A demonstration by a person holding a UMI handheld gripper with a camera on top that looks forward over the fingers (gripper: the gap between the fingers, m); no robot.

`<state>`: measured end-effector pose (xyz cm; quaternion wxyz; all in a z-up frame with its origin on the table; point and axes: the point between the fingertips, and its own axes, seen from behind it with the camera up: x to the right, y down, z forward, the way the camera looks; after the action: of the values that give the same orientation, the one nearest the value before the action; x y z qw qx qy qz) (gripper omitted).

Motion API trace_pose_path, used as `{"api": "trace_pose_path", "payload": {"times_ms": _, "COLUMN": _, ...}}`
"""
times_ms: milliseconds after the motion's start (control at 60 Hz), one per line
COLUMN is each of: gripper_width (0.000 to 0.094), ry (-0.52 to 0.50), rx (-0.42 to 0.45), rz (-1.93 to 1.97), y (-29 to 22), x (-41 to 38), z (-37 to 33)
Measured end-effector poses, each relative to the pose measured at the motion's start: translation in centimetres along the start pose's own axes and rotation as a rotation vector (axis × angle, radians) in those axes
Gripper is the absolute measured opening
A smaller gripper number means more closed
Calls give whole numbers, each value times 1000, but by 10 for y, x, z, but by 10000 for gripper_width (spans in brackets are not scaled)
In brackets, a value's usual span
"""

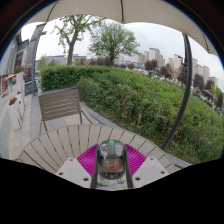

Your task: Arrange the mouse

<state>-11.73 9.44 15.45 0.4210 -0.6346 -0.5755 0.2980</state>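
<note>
A small dark mouse (111, 162) with a grey shiny top and a green light at its front end sits between my fingers. My gripper (111, 152) is shut on it, with the magenta pads (88, 158) pressing on both its sides. The mouse is held over the near part of a round slatted wooden table (60, 145). Its underside and rear end are hidden by the fingers.
A wooden chair (60, 103) stands beyond the table to the left. A green hedge (150, 100) runs behind it. A dark curved pole (185, 90) rises at the right. Trees (112, 40) and buildings stand far off.
</note>
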Motion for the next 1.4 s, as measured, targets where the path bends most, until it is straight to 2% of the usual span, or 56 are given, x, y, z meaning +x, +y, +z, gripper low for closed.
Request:
{"api": "trace_pose_path", "payload": {"times_ms": 100, "gripper_width": 401, "ry": -19, "rx": -78, "rz": 22, "y": 40, "x": 28, "z": 47}}
{"api": "trace_pose_path", "payload": {"times_ms": 283, "gripper_width": 404, "ry": -54, "rx": -195, "rz": 20, "y": 126, "x": 38, "z": 92}}
{"api": "trace_pose_path", "payload": {"times_ms": 417, "gripper_width": 498, "ry": -79, "rx": -238, "rz": 82, "y": 149, "x": 34, "z": 97}}
{"api": "trace_pose_path", "payload": {"times_ms": 450, "gripper_width": 604, "ry": -75, "rx": -250, "rz": 87, "y": 150, "x": 36, "z": 94}}
{"api": "trace_pose_path", "payload": {"times_ms": 500, "gripper_width": 874, "ry": -47, "rx": -260, "rz": 93, "y": 147, "x": 45, "z": 89}}
{"api": "trace_pose_path", "payload": {"times_ms": 533, "gripper_width": 829, "ry": -47, "rx": -262, "rz": 92, "y": 140, "x": 48, "z": 74}}
{"api": "trace_pose_path", "payload": {"times_ms": 733, "gripper_width": 842, "ry": -75, "rx": -313, "rz": 119, "y": 119, "x": 59, "z": -67}}
{"api": "trace_pose_path", "payload": {"times_ms": 900, "gripper_width": 846, "ry": -70, "rx": -344, "rz": 77, "y": 126, "x": 78, "z": -192}}
{"api": "trace_pose_path", "payload": {"times_ms": 1017, "gripper_width": 846, "ry": -93, "rx": -341, "rz": 51, "y": 135, "x": 78, "z": -252}}
{"api": "trace_pose_path", "payload": {"times_ms": 1183, "gripper_width": 841, "ry": -93, "rx": -316, "rz": 29, "y": 139, "x": 78, "z": -284}}
{"api": "trace_pose_path", "payload": {"times_ms": 1400, "gripper_width": 847, "ry": -87, "rx": -262, "rz": -12, "y": 121, "x": 82, "z": -281}}
